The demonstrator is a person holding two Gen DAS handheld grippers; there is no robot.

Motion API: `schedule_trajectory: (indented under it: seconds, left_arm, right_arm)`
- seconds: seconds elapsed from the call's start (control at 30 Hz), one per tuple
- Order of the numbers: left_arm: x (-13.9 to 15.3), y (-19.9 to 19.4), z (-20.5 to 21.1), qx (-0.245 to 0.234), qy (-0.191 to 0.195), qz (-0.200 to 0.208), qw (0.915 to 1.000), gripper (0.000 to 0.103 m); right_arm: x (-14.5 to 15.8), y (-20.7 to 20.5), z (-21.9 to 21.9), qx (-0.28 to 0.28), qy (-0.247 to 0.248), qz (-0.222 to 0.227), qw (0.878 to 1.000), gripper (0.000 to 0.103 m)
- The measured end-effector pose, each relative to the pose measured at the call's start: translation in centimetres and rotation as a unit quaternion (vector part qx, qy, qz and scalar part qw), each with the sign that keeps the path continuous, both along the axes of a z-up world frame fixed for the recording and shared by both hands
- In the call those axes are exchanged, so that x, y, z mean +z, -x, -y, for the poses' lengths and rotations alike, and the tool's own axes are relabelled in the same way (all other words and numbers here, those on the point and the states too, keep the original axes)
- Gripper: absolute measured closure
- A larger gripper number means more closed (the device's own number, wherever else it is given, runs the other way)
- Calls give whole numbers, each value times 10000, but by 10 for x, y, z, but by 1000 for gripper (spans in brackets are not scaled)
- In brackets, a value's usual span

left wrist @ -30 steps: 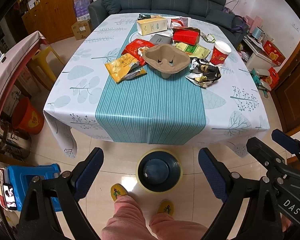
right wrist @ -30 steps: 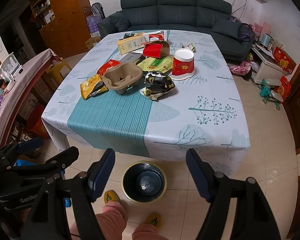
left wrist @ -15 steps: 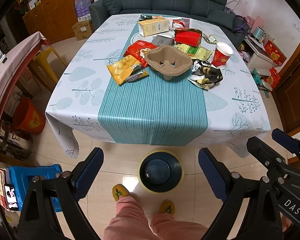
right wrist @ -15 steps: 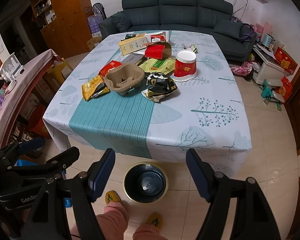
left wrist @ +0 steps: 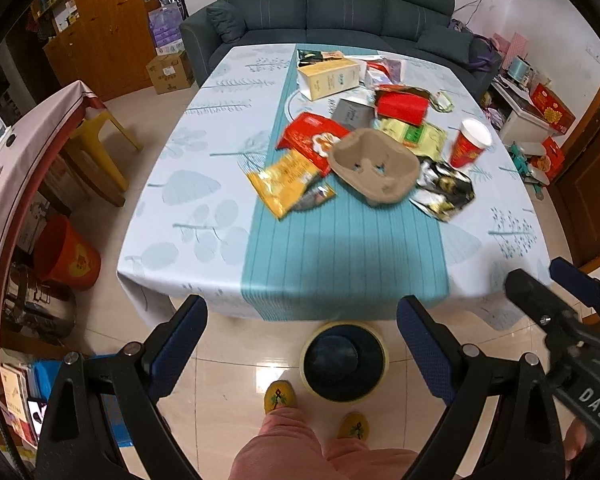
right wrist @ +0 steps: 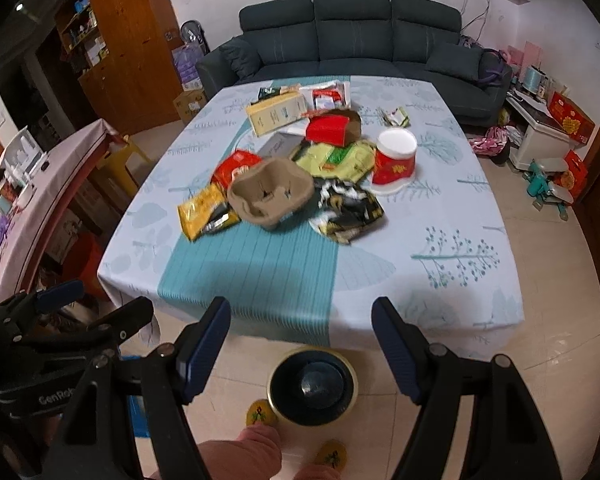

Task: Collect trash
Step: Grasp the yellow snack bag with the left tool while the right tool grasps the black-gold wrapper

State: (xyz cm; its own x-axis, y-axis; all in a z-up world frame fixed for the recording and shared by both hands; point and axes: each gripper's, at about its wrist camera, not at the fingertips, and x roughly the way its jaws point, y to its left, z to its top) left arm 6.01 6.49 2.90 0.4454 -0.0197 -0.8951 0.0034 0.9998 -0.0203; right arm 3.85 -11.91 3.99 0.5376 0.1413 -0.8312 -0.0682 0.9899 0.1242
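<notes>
Both grippers hang in the air off the near edge of the table, holding nothing. Left gripper has its blue-padded fingers spread wide, right gripper likewise spread wide; each one shows at the side of the other's view. Trash is piled around the middle of the table and toward its far edge, well apart from both grippers, with a bare stretch of teal-striped tablecloth between. Nearest pieces: a yellow snack bag on the left of the pile, a brown pulp cup carrier upside down just right of it and overlapping a red snack wrapper, and a crumpled black-and-gold foil wrapper touching the carrier's right side. A red paper cup stands upright toward the right edge, just behind the foil wrapper. Behind the carrier lie a green-yellow packet, a grey box, a red carton and a cream box, with more small wrappers at the far edge, too blurred to name. On the floor below the near edge, straight under the grippers, stands a dark round trash bin with a yellow rim, open side up. The person's yellow slippers and pink trouser legs are just this side of the bin. A dark sofa stands beyond the far edge.
</notes>
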Motion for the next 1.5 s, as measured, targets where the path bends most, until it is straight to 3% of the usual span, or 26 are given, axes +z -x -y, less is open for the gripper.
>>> schedule_trajectory:
  seconds: [0.23, 0.5, 0.8, 1.1, 1.17, 1.27, 1.4, 1.5]
  left_arm:
    - [-7, -55, -36, -162, 30, -174, 9997, 8]
    - [-47, -121, -56, -649, 139, -564, 9962, 8]
    - [-85, -179, -50, -1277, 520, -989, 9855, 8]
    - [-119, -209, -36, -1607, 555, -1398, 9755, 9]
    - [-126, -214, -37, -1580, 641, -1532, 9734, 25]
    - [-125, -216, -37, -1661, 628, -1490, 9728, 35]
    - [-123, -219, -37, -1742, 492, -1406, 9734, 68]
    - [-121, -221, -44, -1658, 638, -1430, 9736, 76]
  right_arm:
    - [2, -29, -12, -331, -63, 15, 9994, 30]
    - [-16, -48, -2, -1003, -94, -324, 9944, 37]
    - [-31, -53, 13, -1713, -74, -498, 9839, 37]
    - [-43, -60, 16, -2042, -49, -641, 9768, 37]
    - [-46, -64, 16, -2036, -29, -669, 9768, 37]
    - [-50, -73, 14, -1980, 17, -697, 9777, 37]
    - [-57, -88, 16, -1928, -106, -793, 9780, 37]
    - [-62, -101, 19, -1964, -241, -832, 9767, 37]
